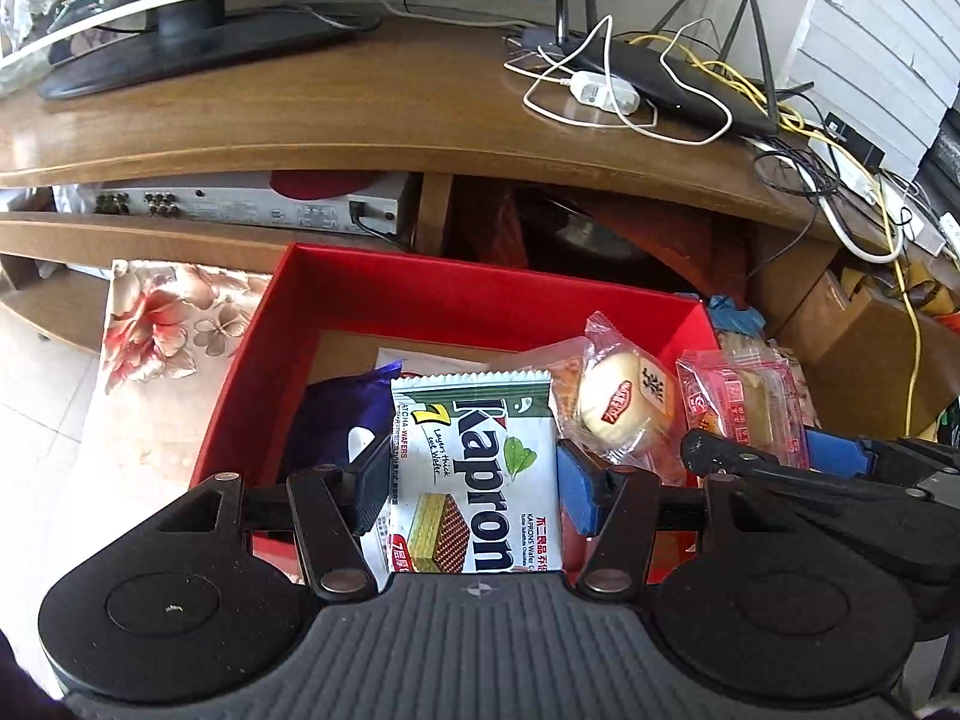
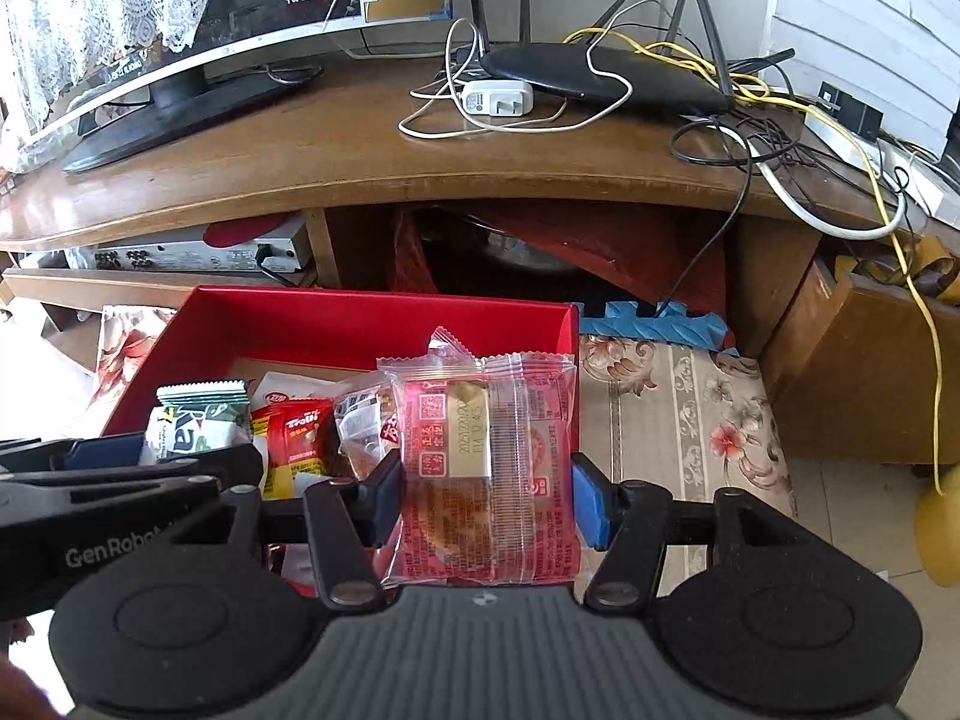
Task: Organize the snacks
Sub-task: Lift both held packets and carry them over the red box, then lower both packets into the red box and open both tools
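A red open box (image 1: pixel 384 294) (image 2: pixel 372 318) stands on a floral cloth and holds several snack packs. My left gripper (image 1: pixel 474 480) is shut on a white and green Kaprons wafer pack (image 1: pixel 480 468) over the box's near side; the pack also shows in the right wrist view (image 2: pixel 198 426). My right gripper (image 2: pixel 486 492) is shut on a clear and red pastry pack (image 2: pixel 486 468) over the box's right wall; it shows in the left wrist view (image 1: pixel 744 402). In the box lie a round bun pack (image 1: pixel 618 402), a purple pack (image 1: pixel 342 414) and a red and yellow Trolli pack (image 2: pixel 300 444).
A wooden TV stand (image 1: pixel 360 114) rises behind the box, with a TV base (image 1: pixel 198 42), a router (image 2: pixel 600 75), a white charger (image 2: pixel 498 97) and tangled cables (image 2: pixel 828 162). A silver player (image 1: pixel 252 204) sits on its shelf. A cardboard box (image 2: pixel 870 372) stands right.
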### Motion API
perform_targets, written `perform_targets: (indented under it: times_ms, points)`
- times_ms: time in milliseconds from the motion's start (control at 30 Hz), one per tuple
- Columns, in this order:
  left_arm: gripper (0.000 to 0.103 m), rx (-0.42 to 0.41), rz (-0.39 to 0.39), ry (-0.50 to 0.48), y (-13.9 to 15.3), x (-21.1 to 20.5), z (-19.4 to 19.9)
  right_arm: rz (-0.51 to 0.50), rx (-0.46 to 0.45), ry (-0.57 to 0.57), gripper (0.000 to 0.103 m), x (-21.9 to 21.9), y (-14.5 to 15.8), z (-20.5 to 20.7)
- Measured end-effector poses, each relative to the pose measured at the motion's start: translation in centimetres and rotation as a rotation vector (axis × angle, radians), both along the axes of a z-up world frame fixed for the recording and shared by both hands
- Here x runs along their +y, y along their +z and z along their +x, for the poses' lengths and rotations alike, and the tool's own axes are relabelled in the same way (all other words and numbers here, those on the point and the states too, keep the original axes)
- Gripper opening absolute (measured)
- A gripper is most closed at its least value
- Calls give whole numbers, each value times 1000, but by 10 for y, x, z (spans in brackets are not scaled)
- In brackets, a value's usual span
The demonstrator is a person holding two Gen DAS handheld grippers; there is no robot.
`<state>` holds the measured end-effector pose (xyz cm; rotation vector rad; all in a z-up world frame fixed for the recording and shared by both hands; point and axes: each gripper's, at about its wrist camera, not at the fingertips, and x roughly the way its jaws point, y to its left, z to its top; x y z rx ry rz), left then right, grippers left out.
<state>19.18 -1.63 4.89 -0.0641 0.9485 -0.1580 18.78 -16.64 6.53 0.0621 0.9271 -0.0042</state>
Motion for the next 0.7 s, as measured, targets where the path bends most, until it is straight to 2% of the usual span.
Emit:
perform_targets:
  times_ms: [700]
  points:
    - [64,35,57,17,-20,-1,16,-32,51,6,55,8,-24,20]
